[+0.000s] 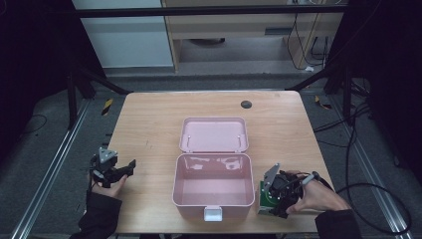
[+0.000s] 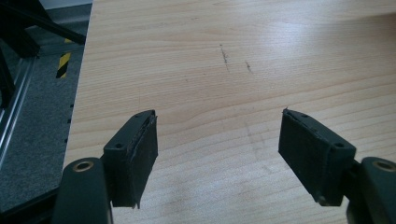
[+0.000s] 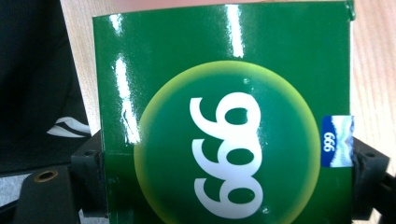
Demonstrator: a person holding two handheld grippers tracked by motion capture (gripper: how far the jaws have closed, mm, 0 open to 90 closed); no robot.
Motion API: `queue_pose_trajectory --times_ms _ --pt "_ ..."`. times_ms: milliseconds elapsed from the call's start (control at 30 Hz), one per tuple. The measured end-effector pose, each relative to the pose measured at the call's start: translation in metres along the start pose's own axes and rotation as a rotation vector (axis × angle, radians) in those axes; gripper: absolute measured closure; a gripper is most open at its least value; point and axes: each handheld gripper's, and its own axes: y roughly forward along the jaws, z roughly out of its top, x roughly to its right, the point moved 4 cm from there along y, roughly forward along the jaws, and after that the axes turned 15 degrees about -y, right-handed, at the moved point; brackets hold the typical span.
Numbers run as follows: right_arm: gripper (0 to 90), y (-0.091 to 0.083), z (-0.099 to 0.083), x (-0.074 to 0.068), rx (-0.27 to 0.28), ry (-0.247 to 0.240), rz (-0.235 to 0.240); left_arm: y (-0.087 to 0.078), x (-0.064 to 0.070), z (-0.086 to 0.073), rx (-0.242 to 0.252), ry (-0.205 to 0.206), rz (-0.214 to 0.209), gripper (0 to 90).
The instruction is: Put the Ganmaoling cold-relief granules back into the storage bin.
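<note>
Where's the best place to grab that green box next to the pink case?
Grip the green box across its two narrow side edges, coming in from the table's near right edge, facing its broad printed face. The right gripper already has a jaw against each side edge. The flat, parallel sides suit the pads, and the pink case blocks the other side.

Green box point(image 3: 224, 116) bottom cut off by frame edge.
</note>
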Motion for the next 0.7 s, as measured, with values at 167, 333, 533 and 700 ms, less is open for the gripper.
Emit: queue_pose_trajectory --times_ms 167,333,533,700 --pt "15.6 -0.01 -0.002 0.0 0.007 0.004 -0.01 0.0 0.001 0.0 -0.001 0.002 0.0 27.8" --pt "15.6 -0.026 -0.003 0.001 0.023 0.013 -0.041 0.0 0.0 0.0 -0.002 0.002 -0.001 27.8" --pt "15.6 -0.047 -0.003 0.004 0.033 0.012 -0.074 0.0 0.0 0.0 -0.001 0.001 -0.001 27.8" --pt "15.7 -0.065 -0.002 0.005 0.078 0.015 -0.1 0.0 0.0 0.0 -0.001 0.001 -0.001 27.8"
